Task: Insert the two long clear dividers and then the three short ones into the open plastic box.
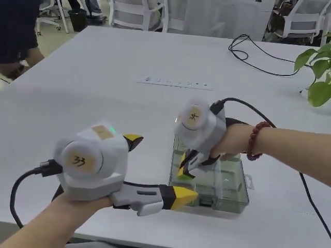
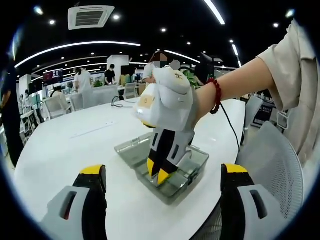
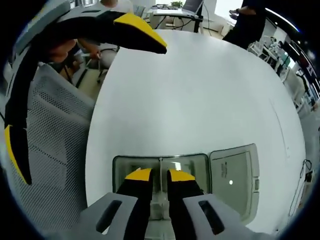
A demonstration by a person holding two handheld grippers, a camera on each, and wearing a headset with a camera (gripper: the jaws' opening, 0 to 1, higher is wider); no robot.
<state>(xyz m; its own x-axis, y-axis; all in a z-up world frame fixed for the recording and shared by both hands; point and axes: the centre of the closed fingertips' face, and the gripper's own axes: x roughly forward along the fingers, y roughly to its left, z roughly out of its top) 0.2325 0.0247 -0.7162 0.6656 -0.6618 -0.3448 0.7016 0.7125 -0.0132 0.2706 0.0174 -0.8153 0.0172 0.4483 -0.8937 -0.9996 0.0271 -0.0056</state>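
Holding a clear divider (image 3: pixel 160 163) upright inside the box (image 1: pixel 227 199) on the counter (image 1: pixel 129 77), my right gripper (image 3: pixel 160 175) clamps its top edge, seemingly the best hold on this light, stiff, slick-looking sheet, while my left gripper (image 1: pixel 160 166) hovers beside the box, fingers (image 2: pixel 93 172) spread.

white table (image 1: pixel 103 88) under long ceiling light strips (image 2: pixel 75 47) and an air vent (image 2: pixel 91 16); office chairs (image 1: pixel 139 13) beyond it, black cable (image 1: pixel 258 64) on it, leafy plant (image 1: pixel 316 72) at right

The number 33 is printed on a round tan sticker (image 1: pixel 83 161) on the left gripper (image 1: pixel 160 167). The mark on the right gripper's (image 1: pixel 183 173) yellow sticker (image 1: pixel 193 117) is unreadable.
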